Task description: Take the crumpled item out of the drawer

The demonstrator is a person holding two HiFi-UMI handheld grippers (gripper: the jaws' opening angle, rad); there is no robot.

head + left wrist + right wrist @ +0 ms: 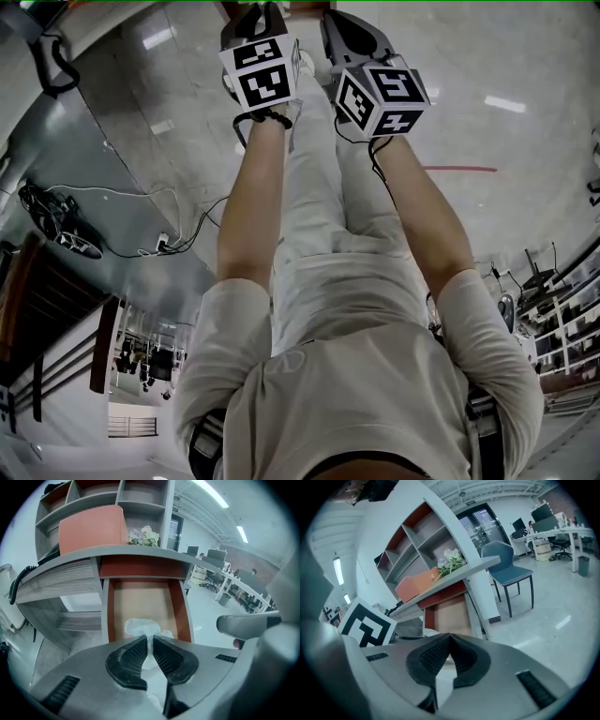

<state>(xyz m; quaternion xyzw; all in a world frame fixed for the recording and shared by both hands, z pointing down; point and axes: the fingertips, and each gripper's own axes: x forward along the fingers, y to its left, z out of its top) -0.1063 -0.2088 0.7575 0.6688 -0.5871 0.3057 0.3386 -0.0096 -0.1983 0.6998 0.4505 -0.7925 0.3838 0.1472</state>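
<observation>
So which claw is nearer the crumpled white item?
Left. The left claw is clamped on the crumpled item; the right claw is shut on nothing, off to its right.

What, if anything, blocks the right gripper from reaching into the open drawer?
Likely nothing, so yes: the drawer stands pulled out ahead of the right gripper with nothing between. The left gripper, shut on the crumpled white paper, sits beside it, not across its path.

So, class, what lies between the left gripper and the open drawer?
Only the crumpled white item, pinched by the left gripper, with the drawer beyond it; the left gripper view shows this.
</observation>
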